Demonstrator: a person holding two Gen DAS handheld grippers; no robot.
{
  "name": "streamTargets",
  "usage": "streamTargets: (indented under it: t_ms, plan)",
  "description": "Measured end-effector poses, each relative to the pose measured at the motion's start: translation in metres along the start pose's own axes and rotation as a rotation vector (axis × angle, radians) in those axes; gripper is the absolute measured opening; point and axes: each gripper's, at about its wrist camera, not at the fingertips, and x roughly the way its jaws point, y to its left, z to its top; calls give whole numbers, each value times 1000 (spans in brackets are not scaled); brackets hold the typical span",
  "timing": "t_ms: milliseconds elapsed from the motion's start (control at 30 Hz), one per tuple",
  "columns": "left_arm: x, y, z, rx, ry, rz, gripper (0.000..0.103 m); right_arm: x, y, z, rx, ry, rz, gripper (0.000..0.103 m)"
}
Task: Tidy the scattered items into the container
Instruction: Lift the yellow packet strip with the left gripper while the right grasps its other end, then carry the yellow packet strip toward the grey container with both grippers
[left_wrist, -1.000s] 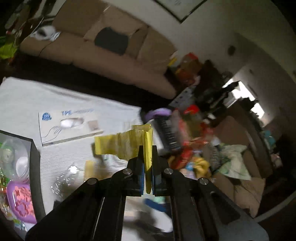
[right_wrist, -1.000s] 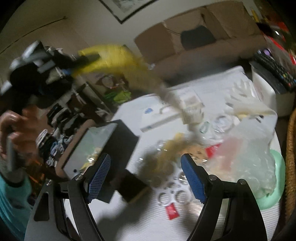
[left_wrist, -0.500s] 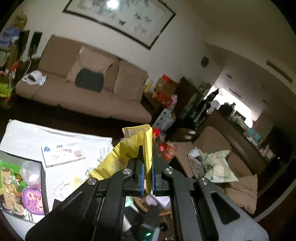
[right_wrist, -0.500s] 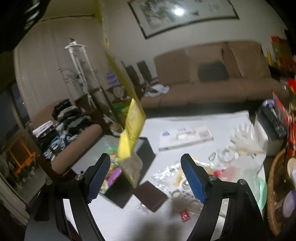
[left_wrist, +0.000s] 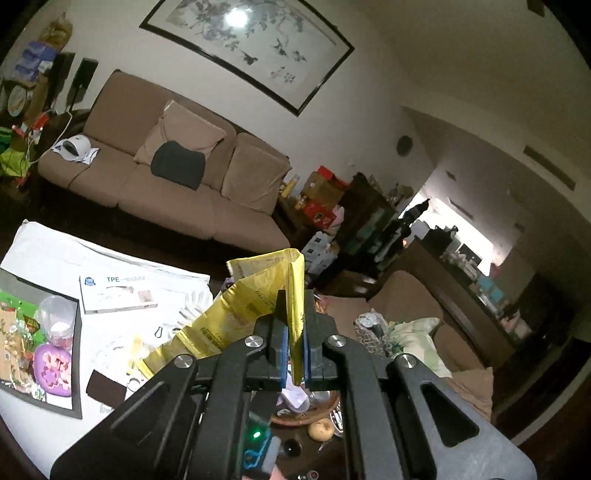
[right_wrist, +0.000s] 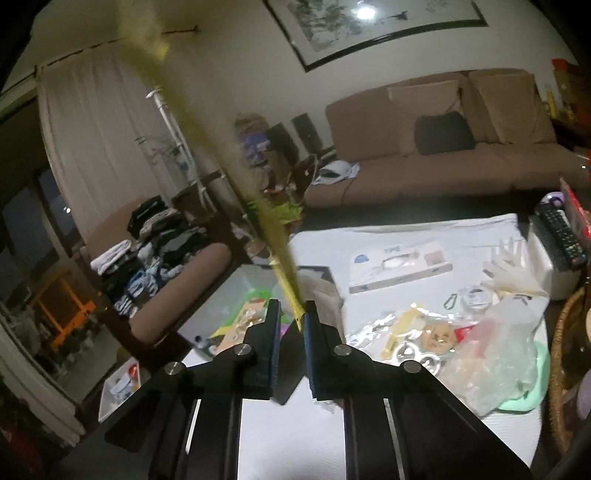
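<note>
A long yellow plastic bag (left_wrist: 236, 314) hangs stretched in the air above the white-covered table. My left gripper (left_wrist: 294, 317) is shut on its folded upper end. In the right wrist view the yellow bag (right_wrist: 286, 273) runs down from the top left as a blurred strip. Its lower tip sits between the jaws of my right gripper (right_wrist: 291, 314), which are closing on it, with only a narrow gap left. Below stands the black-rimmed container (left_wrist: 78, 350), holding a purple mould, a clear cup and green packets. The container (right_wrist: 317, 268) shows again just behind the right fingers.
On the white cloth lie a flat white TPE box (left_wrist: 118, 295), a brown wallet (left_wrist: 105, 384), pale gloves (right_wrist: 509, 258), a crumpled clear bag (right_wrist: 495, 347) and small rings and packets. A remote (right_wrist: 561, 236) and a wicker basket (right_wrist: 569, 369) sit at the right edge. A brown sofa stands behind.
My left gripper rose with the yellow bag, lifting it clear of the table. The right jaws, wide apart before, have come together on the bag's lower end.
</note>
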Motion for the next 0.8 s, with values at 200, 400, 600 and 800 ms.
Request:
streamTargets:
  t_ms: [200, 400, 600, 800]
  plan:
    - [-18, -4, -22, 21, 11, 3, 5, -29, -3, 4, 29, -39, -26, 7]
    - [-38, 17, -57, 17, 45, 31, 5, -59, -17, 17, 108, -89, -11, 7]
    - [-43, 69, -109, -9, 109, 125, 5, -95, -21, 40, 117, -144, -7, 7]
    - [-38, 116, -137, -110, 110, 96, 5, -122, 17, 56, -7, -146, -8, 7]
